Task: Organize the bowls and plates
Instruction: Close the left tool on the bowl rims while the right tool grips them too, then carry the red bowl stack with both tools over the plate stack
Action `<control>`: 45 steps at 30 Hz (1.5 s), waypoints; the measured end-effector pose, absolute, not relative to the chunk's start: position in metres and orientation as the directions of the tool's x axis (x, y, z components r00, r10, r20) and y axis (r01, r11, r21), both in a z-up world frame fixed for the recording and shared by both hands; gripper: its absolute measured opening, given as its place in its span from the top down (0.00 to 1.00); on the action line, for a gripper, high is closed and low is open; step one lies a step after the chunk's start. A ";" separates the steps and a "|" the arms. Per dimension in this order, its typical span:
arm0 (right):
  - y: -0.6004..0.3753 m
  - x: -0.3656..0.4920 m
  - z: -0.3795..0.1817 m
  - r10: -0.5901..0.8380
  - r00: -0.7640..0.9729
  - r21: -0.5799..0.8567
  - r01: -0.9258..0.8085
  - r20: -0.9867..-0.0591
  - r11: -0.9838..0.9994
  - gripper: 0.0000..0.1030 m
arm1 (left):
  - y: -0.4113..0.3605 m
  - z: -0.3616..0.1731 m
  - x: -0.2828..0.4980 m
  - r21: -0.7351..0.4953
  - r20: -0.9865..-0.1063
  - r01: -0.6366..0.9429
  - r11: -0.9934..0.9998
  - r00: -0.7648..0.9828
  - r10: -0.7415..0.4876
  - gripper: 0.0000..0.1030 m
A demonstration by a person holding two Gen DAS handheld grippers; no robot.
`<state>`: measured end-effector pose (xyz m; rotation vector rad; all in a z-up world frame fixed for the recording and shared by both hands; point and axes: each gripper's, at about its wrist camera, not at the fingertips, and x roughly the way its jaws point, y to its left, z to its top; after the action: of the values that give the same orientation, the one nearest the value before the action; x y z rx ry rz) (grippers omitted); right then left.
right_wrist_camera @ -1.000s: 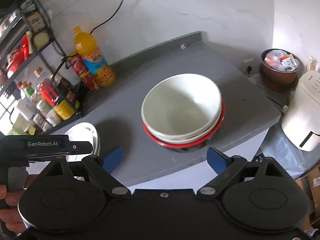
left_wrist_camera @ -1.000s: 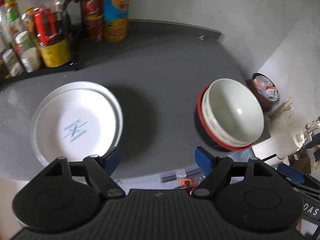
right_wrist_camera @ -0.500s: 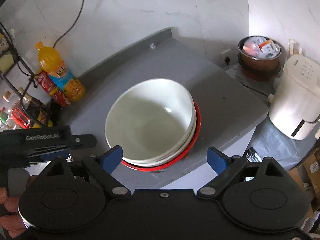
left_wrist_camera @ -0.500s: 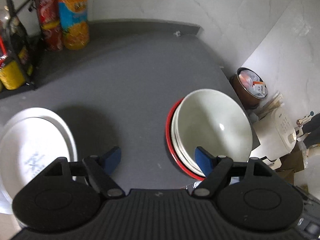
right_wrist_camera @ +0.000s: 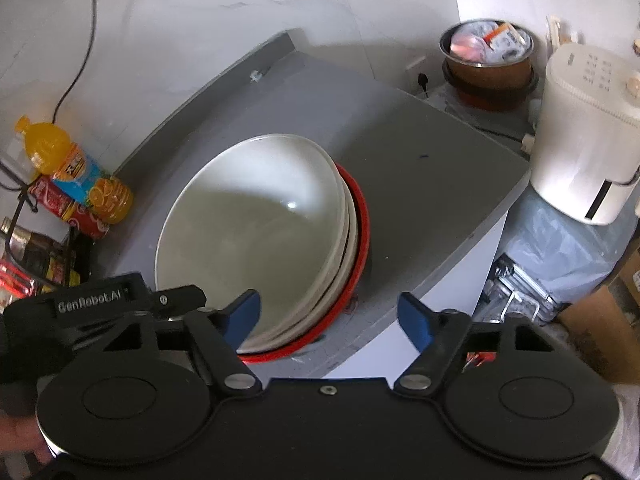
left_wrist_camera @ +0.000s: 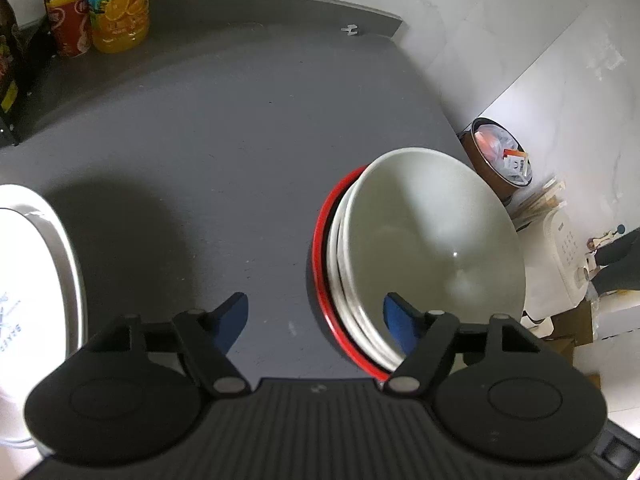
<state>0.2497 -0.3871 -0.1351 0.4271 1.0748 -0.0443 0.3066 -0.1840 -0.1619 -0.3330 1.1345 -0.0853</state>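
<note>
Stacked white ceramic bowls (right_wrist_camera: 256, 232) in red-rimmed bowl (right_wrist_camera: 360, 236); both blue-tipped grippers, left (left_wrist_camera: 316, 322) and right (right_wrist_camera: 328, 318), spread open beside. "GenRobot.AI" legible only from right wrist; white plates (left_wrist_camera: 36, 280) left of bowls only from left.

Glossy white glazed bowls (right_wrist_camera: 256, 224) nested in a shiny red-rimmed bowl (left_wrist_camera: 322, 240), matt grey countertop (left_wrist_camera: 224, 120) with a smooth finish, glossy white plates (left_wrist_camera: 28, 272), matt black plastic gripper bodies, clear plastic orange-drink bottle (right_wrist_camera: 72, 172), polished marble-look wall (right_wrist_camera: 200, 8).
</note>
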 end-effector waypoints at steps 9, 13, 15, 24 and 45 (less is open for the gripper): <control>-0.386 0.271 -0.153 0.171 0.442 0.331 0.316 -0.880 0.889 0.52 | -0.183 -0.170 0.320 -0.347 -0.870 -0.117 0.931 0.410 -0.272 0.57; -0.391 0.277 -0.161 0.140 0.421 0.299 0.338 -0.896 0.892 0.67 | -0.181 -0.179 0.329 -0.368 -0.873 -0.145 0.919 0.395 -0.287 0.60; -0.393 0.277 -0.163 0.145 0.424 0.304 0.335 -0.894 0.892 0.68 | -0.180 -0.185 0.332 -0.402 -0.864 -0.142 0.904 0.385 -0.324 0.70; -0.388 0.275 -0.154 0.132 0.444 0.291 0.311 -0.886 0.905 0.70 | -0.178 -0.184 0.328 -0.403 -0.868 -0.160 0.901 0.378 -0.321 0.72; -0.328 0.267 -0.098 0.264 0.503 0.383 0.148 -0.823 0.912 0.70 | -0.111 -0.115 0.279 -0.429 -0.801 -0.226 0.875 0.542 -0.253 0.72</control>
<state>0.2669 -0.3276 -0.0982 0.4382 1.0506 0.0728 0.2789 -0.1110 -0.1151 -0.5289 1.0109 -0.0166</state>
